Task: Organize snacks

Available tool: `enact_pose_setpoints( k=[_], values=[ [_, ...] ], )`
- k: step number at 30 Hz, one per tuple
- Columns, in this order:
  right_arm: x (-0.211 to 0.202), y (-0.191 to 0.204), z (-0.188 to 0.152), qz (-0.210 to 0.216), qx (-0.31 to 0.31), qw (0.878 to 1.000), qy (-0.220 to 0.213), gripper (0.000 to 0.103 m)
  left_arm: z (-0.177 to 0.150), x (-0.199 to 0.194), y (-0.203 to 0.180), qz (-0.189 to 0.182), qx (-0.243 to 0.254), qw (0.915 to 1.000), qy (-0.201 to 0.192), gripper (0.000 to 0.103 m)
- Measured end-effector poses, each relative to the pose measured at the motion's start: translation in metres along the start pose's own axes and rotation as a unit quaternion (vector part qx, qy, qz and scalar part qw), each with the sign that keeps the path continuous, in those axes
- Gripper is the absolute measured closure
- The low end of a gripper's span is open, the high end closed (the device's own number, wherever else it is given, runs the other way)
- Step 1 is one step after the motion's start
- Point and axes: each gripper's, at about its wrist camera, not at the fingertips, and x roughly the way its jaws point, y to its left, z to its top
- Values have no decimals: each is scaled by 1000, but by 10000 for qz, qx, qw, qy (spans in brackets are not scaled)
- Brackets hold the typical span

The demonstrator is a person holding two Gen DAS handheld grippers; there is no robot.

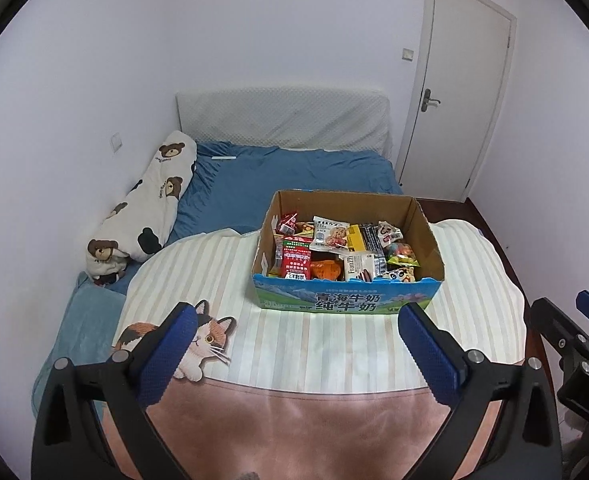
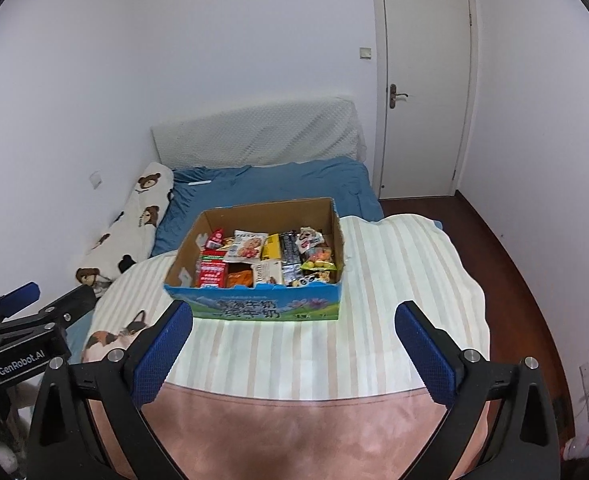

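A cardboard box (image 1: 348,300) with a blue printed front stands on a striped blanket (image 1: 294,344) on the bed. It is full of snack packets (image 1: 334,248), among them red packs at the left, an orange one and a white cookie bag. The box also shows in the right wrist view (image 2: 254,308), with the snack packets (image 2: 266,260) inside. My left gripper (image 1: 298,316) is open and empty, held short of the box front. My right gripper (image 2: 294,314) is open and empty, also short of the box. Each gripper shows at the edge of the other's view.
A bear-print pillow (image 1: 146,208) lies along the left wall on the blue sheet (image 1: 286,176). A white padded headboard (image 1: 282,120) stands behind. A closed white door (image 2: 422,80) is at the back right, with dark wooden floor (image 2: 526,280) beside the bed.
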Motion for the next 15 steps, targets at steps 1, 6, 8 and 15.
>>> enact_pose_setpoints(
  k=[1, 6, 8, 15],
  values=[
    [6, -2, 1, 1, 20, 10000, 44, 0, 2, 6, -1, -8, -6, 10000, 39, 0],
    [36, -7, 11, -23, 130, 9997, 206, 0, 13, 33, -7, 61, 52, 9998, 165, 0],
    [47, -9, 16, -63, 154, 9996, 239, 0, 19, 46, -9, 73, 70, 9997, 225, 0],
    [91, -16, 31, -188, 295, 9985, 418, 0, 34, 85, -15, 127, 133, 9989, 432, 0]
  ],
)
